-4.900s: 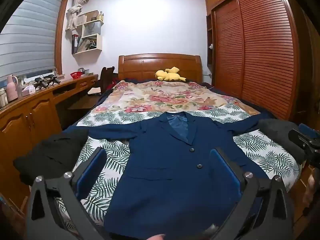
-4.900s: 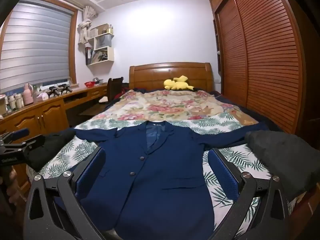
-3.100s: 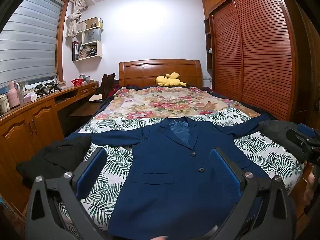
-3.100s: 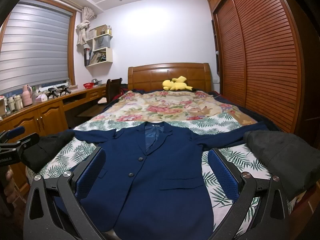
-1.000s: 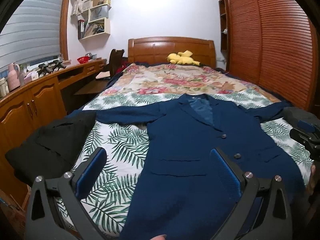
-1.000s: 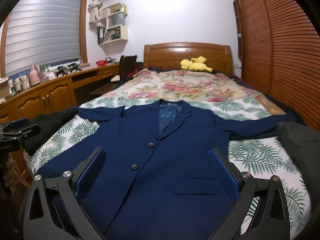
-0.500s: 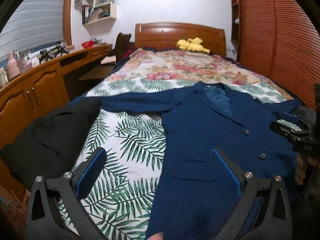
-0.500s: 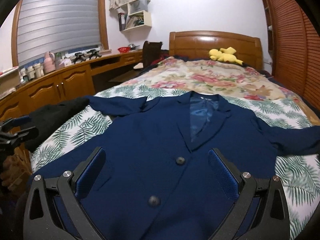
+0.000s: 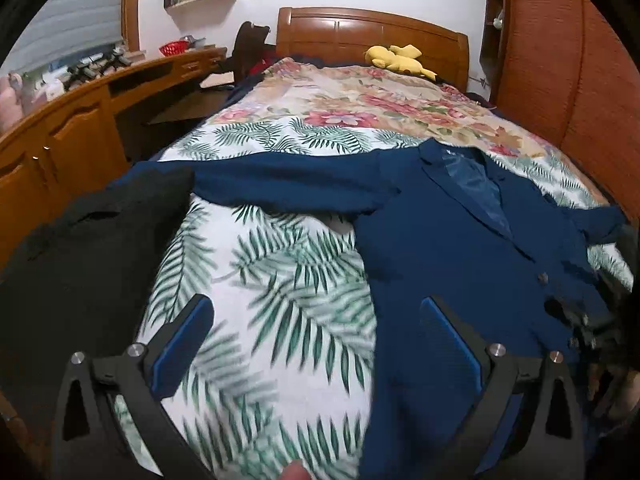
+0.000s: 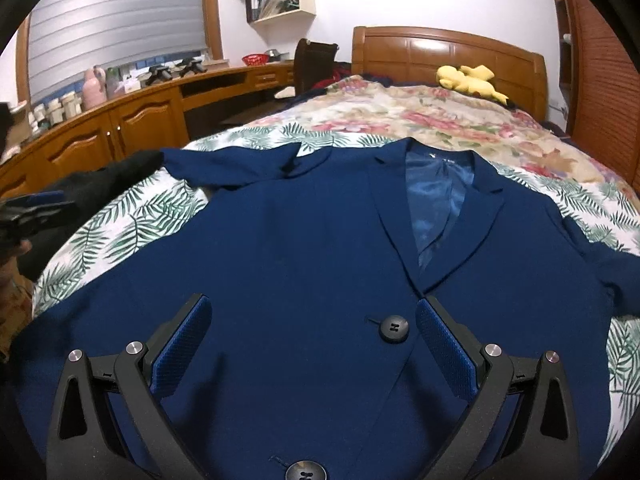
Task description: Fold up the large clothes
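Two matching hand-held grippers, left gripper [image 9: 316, 332] and right gripper [image 10: 312, 330]. Black angular frames with triangular cut-outs, silver round screw heads at the pivots. Jaws lined with blue textured pads [image 10: 182, 346]. Small white digit stamped beside each inner pivot.

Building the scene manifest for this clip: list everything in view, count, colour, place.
blazer: 1, navy, spread face up on the bed, sleeves out to both sides
buttons: 2 seen, black, down the blazer front
black garment: 1, heaped at the bed's left edge, by the left sleeve end
palm-leaf sheet: 1, white and green, under the blazer
floral quilt: 1, cream and pink, far half of the bed
plush toy: 1, yellow, by the headboard
headboard: 1, brown wood
desk unit: 1, brown wood, along the left wall
left gripper: open, over the sheet and blazer edge
right gripper: open, over the blazer front
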The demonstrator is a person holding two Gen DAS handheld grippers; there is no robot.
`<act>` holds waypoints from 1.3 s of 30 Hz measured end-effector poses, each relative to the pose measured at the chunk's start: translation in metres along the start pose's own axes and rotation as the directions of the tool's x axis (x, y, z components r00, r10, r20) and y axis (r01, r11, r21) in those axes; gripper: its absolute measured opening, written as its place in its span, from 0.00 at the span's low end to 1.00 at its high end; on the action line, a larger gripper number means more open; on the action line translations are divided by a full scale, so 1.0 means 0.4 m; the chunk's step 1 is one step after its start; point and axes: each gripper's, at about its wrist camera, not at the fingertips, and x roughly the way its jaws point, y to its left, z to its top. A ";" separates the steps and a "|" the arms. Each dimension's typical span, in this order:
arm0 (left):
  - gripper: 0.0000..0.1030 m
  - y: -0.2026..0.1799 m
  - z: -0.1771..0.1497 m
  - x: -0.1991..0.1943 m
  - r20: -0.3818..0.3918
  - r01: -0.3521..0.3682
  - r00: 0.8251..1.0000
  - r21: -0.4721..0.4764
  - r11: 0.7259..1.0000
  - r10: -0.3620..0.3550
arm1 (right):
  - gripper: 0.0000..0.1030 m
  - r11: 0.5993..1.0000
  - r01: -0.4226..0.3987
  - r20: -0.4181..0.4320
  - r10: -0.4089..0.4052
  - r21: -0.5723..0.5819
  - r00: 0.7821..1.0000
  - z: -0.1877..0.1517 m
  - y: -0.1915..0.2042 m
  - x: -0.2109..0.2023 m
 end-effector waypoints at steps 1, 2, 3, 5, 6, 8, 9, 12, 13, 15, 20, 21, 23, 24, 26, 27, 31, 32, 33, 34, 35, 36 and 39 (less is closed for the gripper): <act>1.00 0.008 0.017 0.015 0.004 0.024 1.000 -0.004 1.000 -0.024 | 1.00 1.000 0.012 0.002 -0.012 0.005 1.000 -0.003 -0.003 -0.005; 1.00 0.013 0.030 0.027 0.008 0.037 0.999 -0.003 0.999 -0.037 | 1.00 1.000 0.021 0.007 -0.021 0.008 1.000 -0.003 -0.007 -0.003; 1.00 0.018 0.047 0.044 0.011 0.039 0.999 0.004 0.999 -0.039 | 1.00 1.000 0.019 0.014 -0.019 0.010 1.000 -0.005 -0.010 -0.007; 1.00 0.024 0.075 0.075 0.010 0.035 0.999 0.019 0.999 -0.035 | 1.00 1.000 0.019 0.024 -0.020 0.012 1.000 -0.004 -0.006 -0.009; 1.00 0.029 0.089 0.096 0.004 0.039 0.999 0.019 0.999 -0.039 | 1.00 1.000 0.019 0.028 -0.019 0.015 0.999 -0.004 -0.008 -0.010; 1.00 0.033 0.105 0.130 -0.014 0.034 0.999 0.011 0.999 -0.034 | 1.00 1.000 0.016 0.038 -0.017 0.023 0.999 -0.006 -0.014 -0.014; 1.00 0.037 0.113 0.151 -0.025 0.033 0.999 0.004 0.999 -0.033 | 1.00 0.999 0.015 0.043 -0.017 0.029 0.999 -0.007 -0.017 -0.015; 1.00 0.045 0.123 0.200 -0.044 0.039 0.998 -0.021 0.999 -0.040 | 1.00 0.999 0.009 0.040 -0.011 0.044 0.999 -0.006 -0.025 -0.011; 0.99 0.048 0.128 0.219 -0.049 0.042 0.998 -0.033 0.999 -0.043 | 1.00 0.999 0.009 0.040 -0.011 0.044 0.999 -0.007 -0.022 -0.012; 0.97 0.058 0.139 0.253 -0.058 0.058 0.996 -0.064 0.996 -0.062 | 1.00 0.999 0.009 0.042 -0.011 0.041 0.999 -0.006 -0.024 -0.011; 0.86 0.108 0.168 0.343 -0.091 0.066 0.992 -0.197 0.978 -0.085 | 1.00 0.999 0.009 0.047 -0.011 0.042 0.999 -0.006 -0.025 -0.009; 0.76 0.119 0.172 0.364 -0.112 0.056 0.990 -0.221 0.974 -0.082 | 1.00 0.999 0.008 0.049 -0.010 0.043 0.999 -0.005 -0.026 -0.009; 0.68 0.136 0.176 0.396 -0.136 0.054 0.986 -0.266 0.962 -0.093 | 1.00 0.999 0.008 0.049 -0.010 0.042 0.999 -0.007 -0.024 -0.009; 0.65 0.147 0.178 0.408 -0.141 0.045 0.986 -0.287 0.957 -0.089 | 1.00 0.999 0.007 0.048 -0.009 0.042 0.999 -0.006 -0.027 -0.008; 0.63 0.163 0.183 0.425 -0.149 0.025 0.986 -0.318 0.948 -0.076 | 1.00 0.999 0.007 0.049 -0.010 0.044 0.999 -0.006 -0.024 -0.009; 0.62 0.170 0.185 0.430 -0.150 0.020 0.986 -0.332 0.943 -0.074 | 1.00 0.999 0.006 0.050 -0.008 0.046 0.999 -0.006 -0.026 -0.010; 0.61 0.187 0.196 0.443 -0.142 0.030 0.986 -0.374 0.927 -0.089 | 1.00 0.999 0.002 0.051 -0.005 0.048 0.999 -0.009 -0.022 -0.013; 0.59 0.190 0.201 0.449 -0.140 0.028 0.986 -0.379 0.925 -0.087 | 1.00 0.999 0.001 0.051 -0.004 0.048 0.999 -0.009 -0.022 -0.013; 0.54 0.192 0.203 0.455 -0.140 0.024 0.987 -0.383 0.923 -0.084 | 1.00 0.999 0.002 0.052 -0.005 0.048 0.999 -0.009 -0.022 -0.013; 0.49 0.195 0.205 0.462 -0.144 0.022 0.986 -0.387 0.922 -0.084 | 1.00 0.999 0.002 0.053 -0.004 0.048 0.999 -0.009 -0.022 -0.013; 0.47 0.199 0.205 0.469 -0.149 0.017 0.985 -0.394 0.919 -0.083 | 1.00 0.999 0.002 0.052 -0.004 0.049 0.999 -0.009 -0.022 -0.013; 0.41 0.202 0.206 0.474 -0.151 0.014 0.985 -0.398 0.917 -0.081 | 1.00 0.999 0.000 0.053 -0.003 0.050 0.999 -0.008 -0.022 -0.013; 0.09 0.200 0.214 0.478 -0.153 -0.007 0.987 -0.386 0.922 -0.056 | 1.00 0.999 0.001 0.053 -0.004 0.052 0.999 -0.008 -0.021 -0.013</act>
